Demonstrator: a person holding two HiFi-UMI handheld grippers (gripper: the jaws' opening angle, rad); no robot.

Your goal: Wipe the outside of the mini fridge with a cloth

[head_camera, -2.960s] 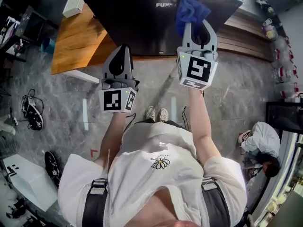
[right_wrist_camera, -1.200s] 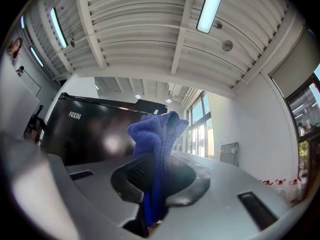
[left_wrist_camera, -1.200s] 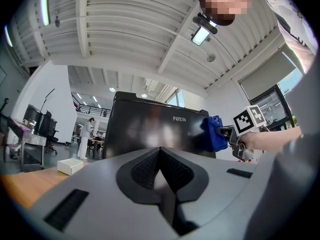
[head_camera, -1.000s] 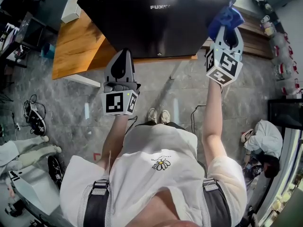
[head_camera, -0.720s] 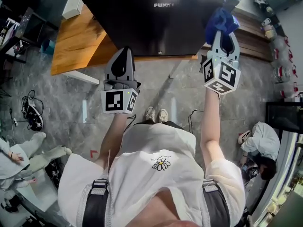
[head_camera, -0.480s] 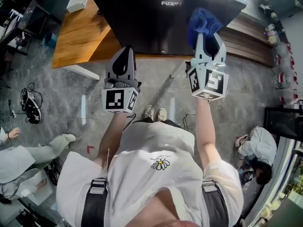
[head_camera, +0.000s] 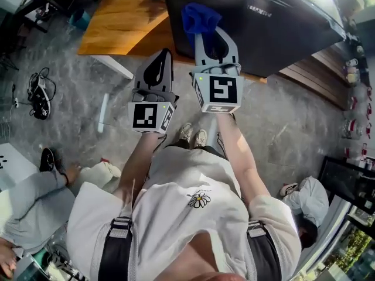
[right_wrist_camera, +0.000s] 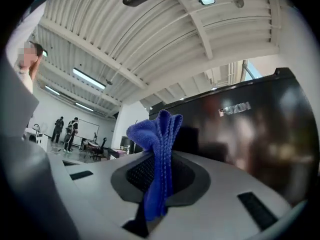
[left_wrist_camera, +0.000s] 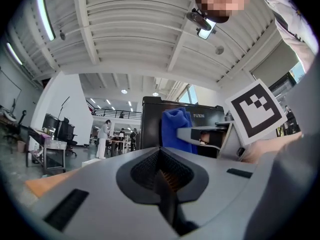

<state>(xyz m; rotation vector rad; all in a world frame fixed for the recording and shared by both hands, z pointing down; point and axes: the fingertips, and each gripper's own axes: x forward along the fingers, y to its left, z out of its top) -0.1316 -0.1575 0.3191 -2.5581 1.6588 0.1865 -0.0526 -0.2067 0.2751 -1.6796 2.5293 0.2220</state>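
The black mini fridge [head_camera: 263, 22] stands on a wooden platform [head_camera: 120, 19], its glossy front facing me. My right gripper [head_camera: 206, 33] is shut on a blue cloth [head_camera: 198, 17], held up at the fridge's left front edge; whether the cloth touches the fridge I cannot tell. In the right gripper view the cloth [right_wrist_camera: 156, 154] sticks up from between the jaws, with the fridge [right_wrist_camera: 250, 129] at the right. My left gripper [head_camera: 158, 69] is shut with nothing in it, just left of the right one. In the left gripper view the cloth [left_wrist_camera: 176, 129] and fridge [left_wrist_camera: 150, 119] lie ahead.
Grey stone floor [head_camera: 76, 110] lies below the platform. A person in grey [head_camera: 29, 198] crouches at lower left, another in white [head_camera: 307, 201] at lower right. Cables [head_camera: 35, 92] lie on the floor at left. Slatted wood [head_camera: 316, 69] runs right of the fridge.
My right gripper with the cloth has swept from the fridge's right side across its front to the left edge. The view has shifted right. The left gripper has stayed shut.
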